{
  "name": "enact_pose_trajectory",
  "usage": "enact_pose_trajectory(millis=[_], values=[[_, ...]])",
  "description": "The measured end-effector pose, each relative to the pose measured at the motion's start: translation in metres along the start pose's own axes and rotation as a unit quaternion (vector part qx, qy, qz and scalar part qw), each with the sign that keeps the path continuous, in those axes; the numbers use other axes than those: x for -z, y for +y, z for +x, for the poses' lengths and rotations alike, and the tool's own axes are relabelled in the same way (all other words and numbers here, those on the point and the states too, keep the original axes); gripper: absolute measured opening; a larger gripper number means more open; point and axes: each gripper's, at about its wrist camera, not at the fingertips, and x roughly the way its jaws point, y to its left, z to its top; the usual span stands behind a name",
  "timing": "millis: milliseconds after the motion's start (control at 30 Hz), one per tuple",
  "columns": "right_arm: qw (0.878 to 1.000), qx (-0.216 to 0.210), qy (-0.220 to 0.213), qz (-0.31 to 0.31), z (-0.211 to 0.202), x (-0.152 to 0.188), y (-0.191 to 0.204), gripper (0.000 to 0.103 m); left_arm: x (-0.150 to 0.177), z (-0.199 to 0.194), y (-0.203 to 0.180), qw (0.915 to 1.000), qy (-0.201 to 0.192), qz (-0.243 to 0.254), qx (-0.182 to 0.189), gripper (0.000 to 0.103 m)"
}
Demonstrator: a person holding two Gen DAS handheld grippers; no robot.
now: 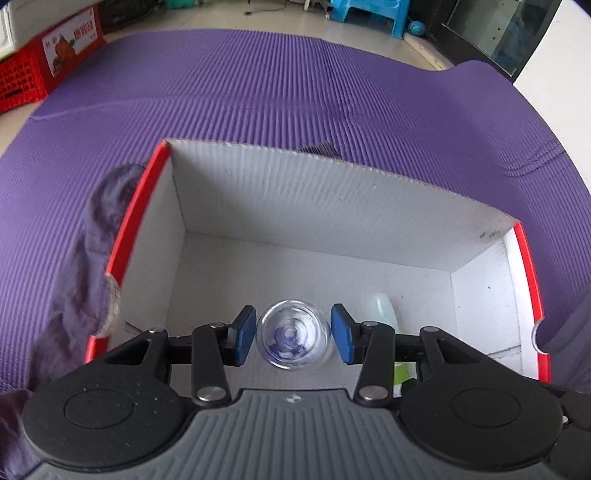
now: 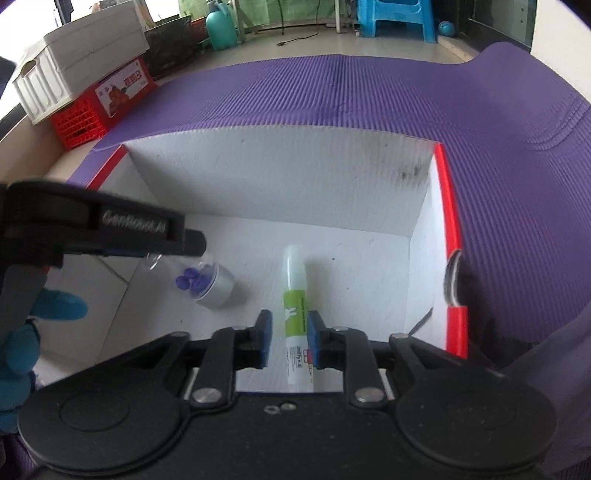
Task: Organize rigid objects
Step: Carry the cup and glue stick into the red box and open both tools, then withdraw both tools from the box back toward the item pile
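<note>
A white cardboard box with red rims (image 1: 140, 206) (image 2: 448, 206) sits on a purple mat. My left gripper (image 1: 293, 334) is open inside the box; a clear tube of blue beads with a silver cap (image 1: 293, 338) (image 2: 207, 278) sits between its pads with small gaps on each side. The left gripper also shows in the right wrist view (image 2: 177, 247) just above that tube. My right gripper (image 2: 290, 338) is open; its pads flank a green-and-white tube with a rabbit label (image 2: 295, 314) lying on the box floor. That tube's white tip peeks out in the left wrist view (image 1: 382, 308).
The purple ribbed mat (image 1: 295, 92) (image 2: 332, 96) surrounds the box. A red crate (image 2: 99, 107) under a white bin (image 2: 77, 62) stands at the far left. A teal bottle (image 2: 219, 27) and blue stool (image 2: 395, 18) stand beyond the mat. A blue-gloved hand (image 2: 22, 332) holds the left gripper.
</note>
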Motion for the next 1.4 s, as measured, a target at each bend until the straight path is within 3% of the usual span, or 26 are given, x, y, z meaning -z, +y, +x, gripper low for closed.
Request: enact_pose_trajectory(millis=[100, 233, 333, 633, 1133, 1267, 1400], values=[[1.000, -0.005, -0.002, -0.002, -0.005, 0.001, 0.000, 0.026, 0.001, 0.005, -0.005, 0.9995, 0.013, 0.012, -0.025, 0.048], [1.000, -0.014, -0.015, -0.008, -0.018, 0.003, 0.000, 0.044, 0.004, 0.002, -0.006, 0.9997, 0.010, 0.013, -0.019, 0.049], [0.999, -0.015, -0.024, -0.017, -0.029, 0.004, -0.001, 0.049, 0.006, -0.009, -0.003, 0.9999, 0.007, 0.003, -0.006, 0.064], [0.998, -0.028, -0.045, -0.022, -0.070, 0.013, 0.000, 0.052, 0.016, -0.065, -0.002, 0.9995, -0.025, 0.018, 0.007, 0.065], [0.994, -0.050, -0.092, -0.035, -0.159, 0.046, 0.016, 0.062, 0.066, -0.176, -0.008, 0.9953, -0.082, 0.045, 0.023, 0.065], [0.992, -0.057, -0.105, -0.035, -0.180, 0.056, 0.020, 0.065, 0.084, -0.200, -0.009, 0.9933, -0.100, 0.055, 0.016, 0.076], [0.991, -0.059, -0.113, -0.035, -0.197, 0.069, 0.023, 0.072, 0.103, -0.219, -0.010, 0.9912, -0.114, 0.067, 0.003, 0.076]])
